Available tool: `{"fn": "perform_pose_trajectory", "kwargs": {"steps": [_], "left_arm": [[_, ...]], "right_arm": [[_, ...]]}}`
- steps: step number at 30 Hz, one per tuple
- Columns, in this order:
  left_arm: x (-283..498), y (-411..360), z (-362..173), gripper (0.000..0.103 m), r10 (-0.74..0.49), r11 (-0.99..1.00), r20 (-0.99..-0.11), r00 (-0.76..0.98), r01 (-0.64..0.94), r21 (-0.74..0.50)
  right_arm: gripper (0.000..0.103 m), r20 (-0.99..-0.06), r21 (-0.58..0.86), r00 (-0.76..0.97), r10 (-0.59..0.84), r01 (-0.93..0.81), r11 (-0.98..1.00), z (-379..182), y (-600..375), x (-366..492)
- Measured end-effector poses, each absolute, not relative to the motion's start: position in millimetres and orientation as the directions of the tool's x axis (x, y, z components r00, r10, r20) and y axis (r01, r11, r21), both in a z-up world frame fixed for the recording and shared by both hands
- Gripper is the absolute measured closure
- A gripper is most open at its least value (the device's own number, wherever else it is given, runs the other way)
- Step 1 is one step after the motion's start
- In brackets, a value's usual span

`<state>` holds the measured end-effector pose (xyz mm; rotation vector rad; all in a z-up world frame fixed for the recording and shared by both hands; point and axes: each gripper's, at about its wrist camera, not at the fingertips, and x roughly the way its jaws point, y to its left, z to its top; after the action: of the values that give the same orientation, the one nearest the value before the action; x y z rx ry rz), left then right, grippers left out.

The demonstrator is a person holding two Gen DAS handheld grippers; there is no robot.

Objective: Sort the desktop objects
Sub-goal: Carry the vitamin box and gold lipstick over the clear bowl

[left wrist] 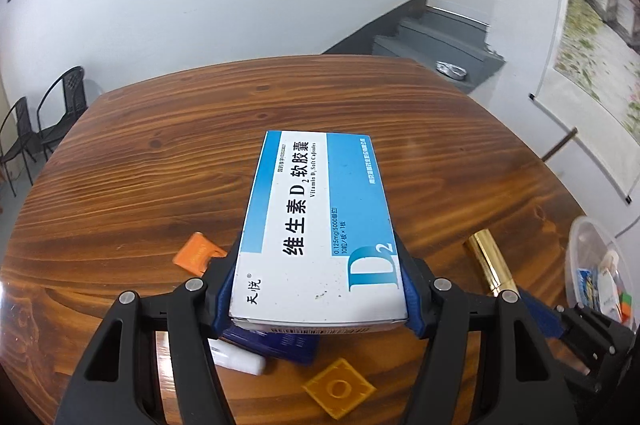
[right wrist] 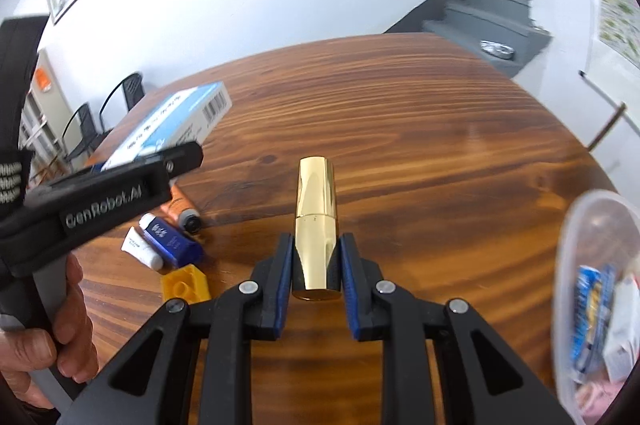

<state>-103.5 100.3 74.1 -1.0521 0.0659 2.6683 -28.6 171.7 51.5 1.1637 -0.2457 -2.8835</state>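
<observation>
My left gripper (left wrist: 320, 289) is shut on a white and blue vitamin D2 box (left wrist: 316, 221) and holds it above the wooden table (left wrist: 160, 153). The box also shows in the right wrist view (right wrist: 176, 121), with the left gripper's body in front of it. My right gripper (right wrist: 316, 261) is shut on a gold lipstick tube (right wrist: 316, 217), which lies along the fingers, pointing away. In the left wrist view the gold tube (left wrist: 490, 261) lies right of the box.
A clear plastic tub (right wrist: 592, 289) with several small packets stands at the right. On the table lie a white tube (right wrist: 140, 249), a dark blue tube (right wrist: 172, 241), an orange tube (right wrist: 182, 209), a yellow block (right wrist: 186, 283) and an orange piece (left wrist: 196, 251).
</observation>
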Motion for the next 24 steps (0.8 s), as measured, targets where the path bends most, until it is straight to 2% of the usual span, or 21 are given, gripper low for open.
{"fn": "perform_pose_trajectory", "kwargs": {"steps": [24], "left_arm": [[-25,226,74,0.036,0.433,-0.837,-0.684,-0.587,-0.543,-0.065]], "right_arm": [[0.078,-0.589,0.211,-0.78,0.211,-0.4,-0.892,78,334,94]]}}
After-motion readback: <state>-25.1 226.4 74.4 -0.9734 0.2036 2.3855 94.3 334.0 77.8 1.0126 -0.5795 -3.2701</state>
